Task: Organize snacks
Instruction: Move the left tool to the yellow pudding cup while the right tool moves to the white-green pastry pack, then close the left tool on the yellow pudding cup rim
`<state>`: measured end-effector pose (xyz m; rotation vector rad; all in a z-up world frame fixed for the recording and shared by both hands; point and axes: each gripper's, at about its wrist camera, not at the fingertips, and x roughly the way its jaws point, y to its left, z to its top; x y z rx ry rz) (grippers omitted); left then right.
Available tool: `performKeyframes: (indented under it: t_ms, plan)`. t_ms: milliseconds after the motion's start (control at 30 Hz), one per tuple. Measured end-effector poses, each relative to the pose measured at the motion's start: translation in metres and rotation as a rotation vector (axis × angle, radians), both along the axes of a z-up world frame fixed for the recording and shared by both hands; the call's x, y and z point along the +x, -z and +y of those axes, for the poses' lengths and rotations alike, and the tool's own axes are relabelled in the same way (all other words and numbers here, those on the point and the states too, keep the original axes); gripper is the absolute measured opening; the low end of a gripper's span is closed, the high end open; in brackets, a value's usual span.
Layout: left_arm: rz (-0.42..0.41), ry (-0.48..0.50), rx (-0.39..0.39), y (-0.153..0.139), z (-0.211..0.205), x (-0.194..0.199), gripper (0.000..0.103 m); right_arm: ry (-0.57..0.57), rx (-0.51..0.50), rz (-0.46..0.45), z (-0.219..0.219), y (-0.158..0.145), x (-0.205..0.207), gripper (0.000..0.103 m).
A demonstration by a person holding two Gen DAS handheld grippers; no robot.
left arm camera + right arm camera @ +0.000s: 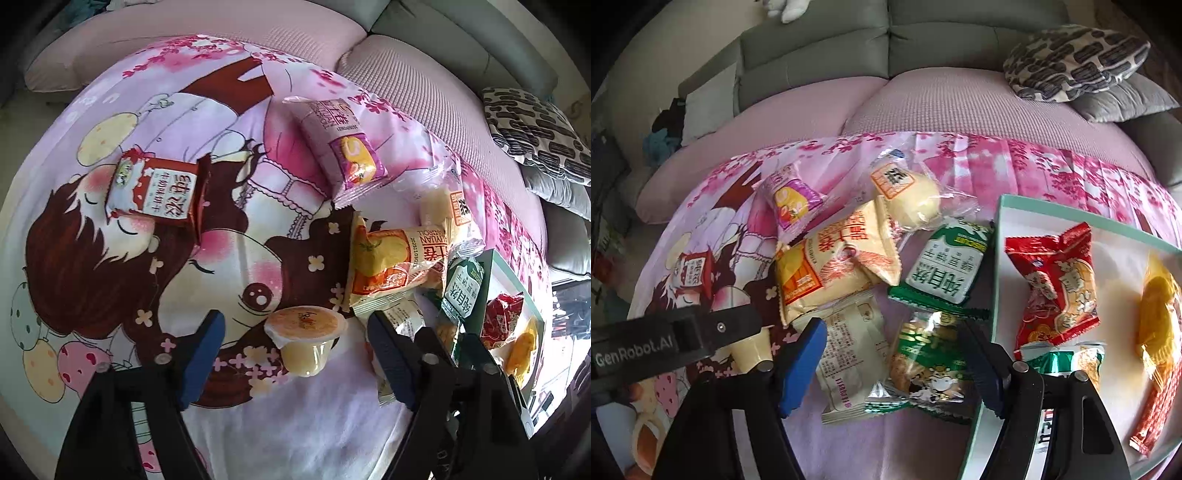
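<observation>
My left gripper (295,339) is open, its blue fingers on either side of a tipped jelly cup (304,341) on the cartoon cloth. My right gripper (897,356) is open around a green biscuit pack (925,363) and a white pack (846,354). A teal-rimmed white tray (1001,229) at the right holds a red snack pack (1052,288) and a yellow-orange pack (1160,321). An orange roll pack (831,266), a green-white pack (945,266), a purple pack (790,203) and a clear bun pack (908,199) lie on the cloth. A red-white pack (155,188) lies apart at the left.
The cloth lies over a pink cushion (923,103) of a grey sofa (886,44). A patterned pillow (1075,59) sits at the back right. The left gripper's black body (676,336) shows at the left of the right wrist view.
</observation>
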<state>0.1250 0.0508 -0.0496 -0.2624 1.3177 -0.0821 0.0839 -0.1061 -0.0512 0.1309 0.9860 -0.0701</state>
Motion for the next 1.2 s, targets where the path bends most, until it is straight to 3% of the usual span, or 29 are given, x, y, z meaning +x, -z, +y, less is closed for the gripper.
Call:
performKeyframes:
  t_ms: [67, 200, 300, 467, 633, 800, 967, 1067, 1200]
  plan:
    - [0.014, 0.004, -0.006, 0.004, -0.003, 0.002, 0.072, 0.014, 0.005, 0.006, -0.004, 0.001, 0.0, 0.075]
    - [0.044, 0.008, -0.021, 0.011, -0.006, 0.004, 0.05, 0.026, 0.01, 0.008, -0.006, 0.002, 0.0, 0.073]
    - [0.044, -0.001, -0.033, 0.012, -0.005, 0.005, 0.049, 0.024, 0.002, 0.009, -0.006, 0.002, 0.0, 0.072]
    - [0.041, -0.018, -0.036, 0.009, 0.003, 0.002, 0.049, 0.038, 0.021, -0.03, -0.009, -0.005, -0.002, 0.063]
    - [0.051, -0.041, -0.026, 0.009, 0.014, 0.0, 0.049, -0.051, 0.015, -0.081, 0.008, -0.013, -0.003, 0.061]
    - [0.055, -0.061, -0.007, 0.007, 0.025, -0.003, 0.049, -0.14, -0.029, -0.071, 0.033, -0.007, -0.001, 0.058]
    - [0.059, -0.07, -0.013, 0.006, 0.031, -0.005, 0.049, -0.22, 0.013, -0.055, 0.043, 0.001, 0.0, 0.057]
    - [0.058, -0.068, -0.01, 0.007, 0.029, -0.005, 0.049, -0.211, -0.033, -0.034, 0.046, 0.007, 0.001, 0.057]
    - [0.06, -0.065, -0.003, 0.009, 0.026, -0.001, 0.049, -0.18, 0.003, -0.025, 0.038, 0.011, 0.002, 0.056]
